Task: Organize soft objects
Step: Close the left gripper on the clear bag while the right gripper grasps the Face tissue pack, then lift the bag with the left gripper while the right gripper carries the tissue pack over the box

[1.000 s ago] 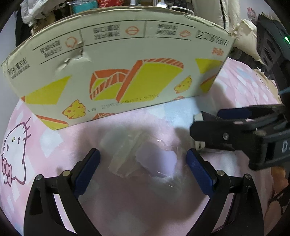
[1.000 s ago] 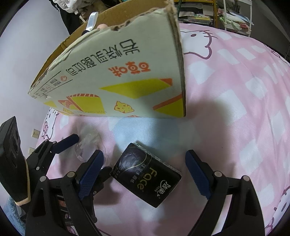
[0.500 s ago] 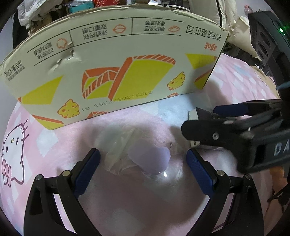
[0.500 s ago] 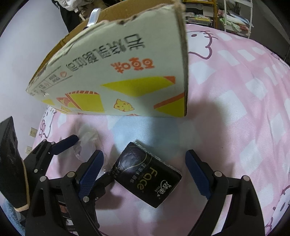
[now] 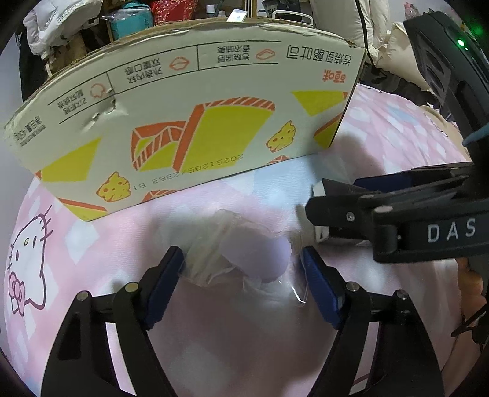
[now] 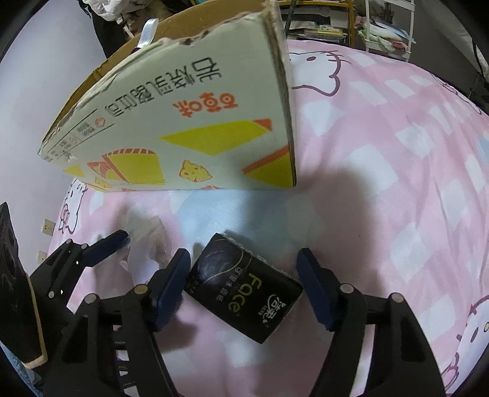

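A pale lilac soft item in a clear plastic bag (image 5: 253, 253) lies on the pink bedspread (image 5: 244, 336) in front of a printed cardboard box (image 5: 198, 122). My left gripper (image 5: 243, 268) straddles it with its jaws closing. Both blue pads touch the bag, which bunches up between them. To its right lies a black tissue pack (image 6: 244, 290) marked "Face". My right gripper (image 6: 243, 268) straddles the pack, jaws closing, and the pads meet its two side corners. The box (image 6: 189, 122) stands just beyond both, tilted. The left gripper's fingers (image 6: 107, 247) show at the left of the right wrist view.
The pink checked bedspread (image 6: 397, 183) with cartoon cat prints stretches out to the right. Behind the box are piled bags, a white jacket (image 5: 58, 21) and a shelf rack (image 6: 376, 27). The right gripper's body (image 5: 428, 229) and a hand (image 5: 470, 281) crowd the left view's right side.
Both grippers' jaws have narrowed from wide apart onto their objects. The left gripper has moved a little forward over the bag, which now looks bunched. The tissue pack has not moved.
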`<action>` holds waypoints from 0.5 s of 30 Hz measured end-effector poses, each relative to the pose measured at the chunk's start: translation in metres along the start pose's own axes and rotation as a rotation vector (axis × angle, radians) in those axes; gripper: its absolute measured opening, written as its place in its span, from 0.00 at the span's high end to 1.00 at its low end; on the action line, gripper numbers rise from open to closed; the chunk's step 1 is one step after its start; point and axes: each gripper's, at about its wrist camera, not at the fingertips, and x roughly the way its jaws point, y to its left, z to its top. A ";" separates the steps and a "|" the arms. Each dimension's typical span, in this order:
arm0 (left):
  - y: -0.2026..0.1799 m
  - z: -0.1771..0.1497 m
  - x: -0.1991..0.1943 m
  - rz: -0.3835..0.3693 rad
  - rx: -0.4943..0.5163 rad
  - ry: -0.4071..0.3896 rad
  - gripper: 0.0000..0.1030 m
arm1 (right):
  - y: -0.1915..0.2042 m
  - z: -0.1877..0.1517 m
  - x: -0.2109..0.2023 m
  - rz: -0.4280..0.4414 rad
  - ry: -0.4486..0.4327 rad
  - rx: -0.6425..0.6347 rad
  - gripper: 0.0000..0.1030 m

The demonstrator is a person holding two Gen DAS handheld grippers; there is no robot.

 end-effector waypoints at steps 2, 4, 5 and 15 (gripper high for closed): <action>0.002 0.001 -0.001 0.009 -0.004 -0.004 0.24 | 0.001 -0.001 0.000 -0.005 -0.003 -0.001 0.27; 0.003 0.000 -0.002 0.018 -0.013 -0.007 0.24 | 0.002 -0.003 -0.001 -0.006 -0.011 -0.005 0.28; 0.004 0.000 -0.003 0.022 -0.018 -0.008 0.24 | 0.001 -0.003 -0.001 -0.002 -0.015 -0.002 0.29; 0.015 -0.005 -0.020 0.080 -0.088 -0.040 0.24 | -0.002 -0.002 -0.012 0.027 -0.104 -0.020 0.31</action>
